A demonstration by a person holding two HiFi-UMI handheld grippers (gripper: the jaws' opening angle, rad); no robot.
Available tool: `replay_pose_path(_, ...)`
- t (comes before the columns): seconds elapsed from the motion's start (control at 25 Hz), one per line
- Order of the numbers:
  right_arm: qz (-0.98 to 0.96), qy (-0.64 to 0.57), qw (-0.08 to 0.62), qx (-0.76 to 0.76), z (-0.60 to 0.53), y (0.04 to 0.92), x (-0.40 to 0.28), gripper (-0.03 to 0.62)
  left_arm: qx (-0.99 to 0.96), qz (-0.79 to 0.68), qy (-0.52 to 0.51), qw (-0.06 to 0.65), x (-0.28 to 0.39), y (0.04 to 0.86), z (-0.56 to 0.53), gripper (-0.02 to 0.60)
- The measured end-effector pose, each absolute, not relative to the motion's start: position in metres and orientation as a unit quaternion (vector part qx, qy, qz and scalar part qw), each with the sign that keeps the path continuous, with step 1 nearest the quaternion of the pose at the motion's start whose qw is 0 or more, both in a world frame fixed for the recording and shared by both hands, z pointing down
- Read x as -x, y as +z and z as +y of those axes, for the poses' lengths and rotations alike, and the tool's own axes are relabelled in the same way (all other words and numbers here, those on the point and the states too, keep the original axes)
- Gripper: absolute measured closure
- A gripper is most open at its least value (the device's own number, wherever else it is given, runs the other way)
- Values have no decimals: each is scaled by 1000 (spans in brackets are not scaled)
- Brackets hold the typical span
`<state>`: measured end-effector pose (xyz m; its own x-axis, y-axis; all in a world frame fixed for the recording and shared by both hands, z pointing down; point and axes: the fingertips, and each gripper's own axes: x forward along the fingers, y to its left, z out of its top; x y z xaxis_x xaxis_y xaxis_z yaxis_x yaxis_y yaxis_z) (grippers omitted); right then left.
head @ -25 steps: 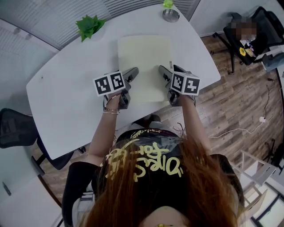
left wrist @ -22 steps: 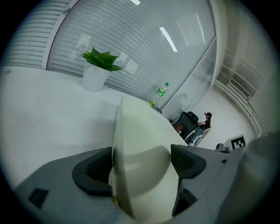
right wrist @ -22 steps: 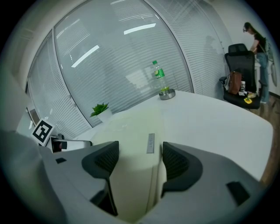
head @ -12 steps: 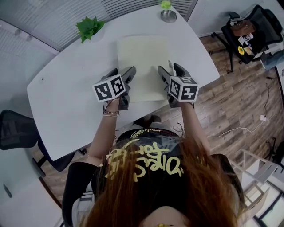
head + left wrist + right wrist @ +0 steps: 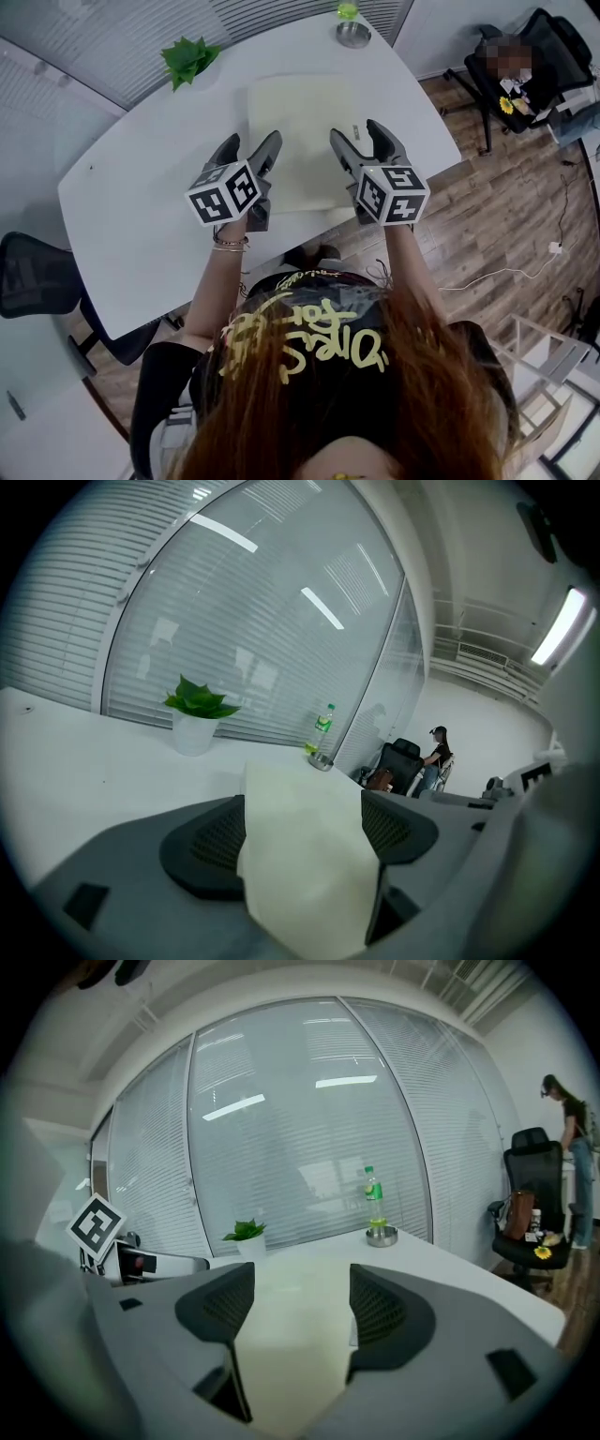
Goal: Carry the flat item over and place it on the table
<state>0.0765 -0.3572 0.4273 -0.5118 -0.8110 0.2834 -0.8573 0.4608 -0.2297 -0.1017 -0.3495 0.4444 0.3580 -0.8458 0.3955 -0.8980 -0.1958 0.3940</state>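
Head view: a pale cream flat rectangular sheet [image 5: 300, 122] is seen lying on the white rounded table [image 5: 141, 187], its near edge close to the table's edge on the person's side. The left gripper [image 5: 251, 142] and the right gripper [image 5: 357, 133] are held above that near edge, one over each near corner, with a black-and-white marker cube [image 5: 223, 194] carried at the back of each. In the left gripper view the left gripper [image 5: 305, 817] is shown released, its dark jaws spread wide, and the sheet [image 5: 300, 883] is seen in the gap between them without being pinched. The right gripper [image 5: 292, 1302] is likewise shown slack in its own view, jaws apart, with the sheet [image 5: 291, 1354] visible between them. At the table's far side a green leafy plant in a white pot [image 5: 190, 54], a green plastic bottle [image 5: 349, 9] and a round metal dish [image 5: 353, 34] are placed, well apart from the sheet.
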Motion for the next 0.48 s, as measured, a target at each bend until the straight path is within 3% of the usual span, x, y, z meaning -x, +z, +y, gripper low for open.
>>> replay_pose_path(0.48, -888, 109, -9, -447, -335, 349, -61, 290, -807, -554, 13, 205, 91, 378, -338, 201)
